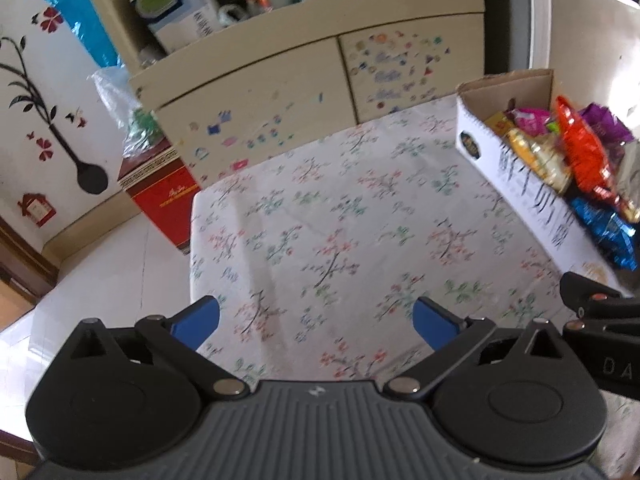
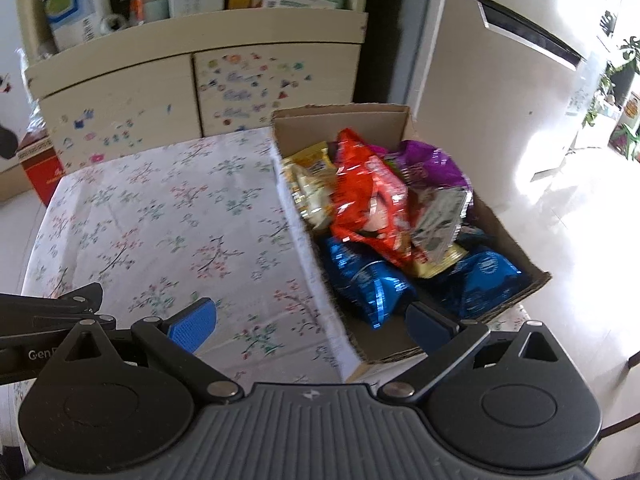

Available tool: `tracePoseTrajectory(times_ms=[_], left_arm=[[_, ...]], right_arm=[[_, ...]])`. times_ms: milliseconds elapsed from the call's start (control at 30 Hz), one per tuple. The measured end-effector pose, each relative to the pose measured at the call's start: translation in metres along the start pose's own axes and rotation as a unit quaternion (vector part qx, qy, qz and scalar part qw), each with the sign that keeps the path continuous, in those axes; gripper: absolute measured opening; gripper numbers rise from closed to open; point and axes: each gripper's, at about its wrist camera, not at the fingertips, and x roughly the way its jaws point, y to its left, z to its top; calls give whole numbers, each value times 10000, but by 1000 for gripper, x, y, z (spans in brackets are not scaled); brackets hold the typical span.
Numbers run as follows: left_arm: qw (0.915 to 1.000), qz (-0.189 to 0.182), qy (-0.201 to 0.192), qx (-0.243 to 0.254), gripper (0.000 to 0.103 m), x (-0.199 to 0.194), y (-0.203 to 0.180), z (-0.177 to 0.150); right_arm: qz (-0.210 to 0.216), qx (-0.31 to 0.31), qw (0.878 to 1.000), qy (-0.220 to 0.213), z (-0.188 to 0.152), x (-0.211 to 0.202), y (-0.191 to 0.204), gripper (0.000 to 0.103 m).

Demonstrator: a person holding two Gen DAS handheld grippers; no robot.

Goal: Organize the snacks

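Note:
A cardboard box (image 2: 404,114) stands at the right side of a table with a floral cloth (image 2: 160,216). It holds several snack bags: a red one (image 2: 368,200), a purple one (image 2: 428,164), a yellow one (image 2: 308,184), a silver one (image 2: 440,220) and blue ones (image 2: 368,280). The box also shows in the left wrist view (image 1: 520,184). My left gripper (image 1: 316,322) is open and empty above the cloth. My right gripper (image 2: 312,322) is open and empty over the box's near left corner.
A cream cabinet (image 1: 280,92) with stickers and cluttered shelves stands behind the table. A red box (image 1: 164,204) sits on the floor at the table's left. A fridge (image 2: 500,80) stands to the right. The right gripper's body (image 1: 600,320) shows beside the left one.

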Motion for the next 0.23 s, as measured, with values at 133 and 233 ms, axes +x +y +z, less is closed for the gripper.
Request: tracePoseTrajectory(times_ms=[133, 233], left_arm=[[9999, 60, 103, -81, 102, 6, 12, -12], [9996, 118, 161, -178, 102, 11, 22, -20]], right_arm=[[74, -86, 9999, 56, -6, 4, 14, 103], [139, -162, 9998, 64, -11, 6, 24, 103]])
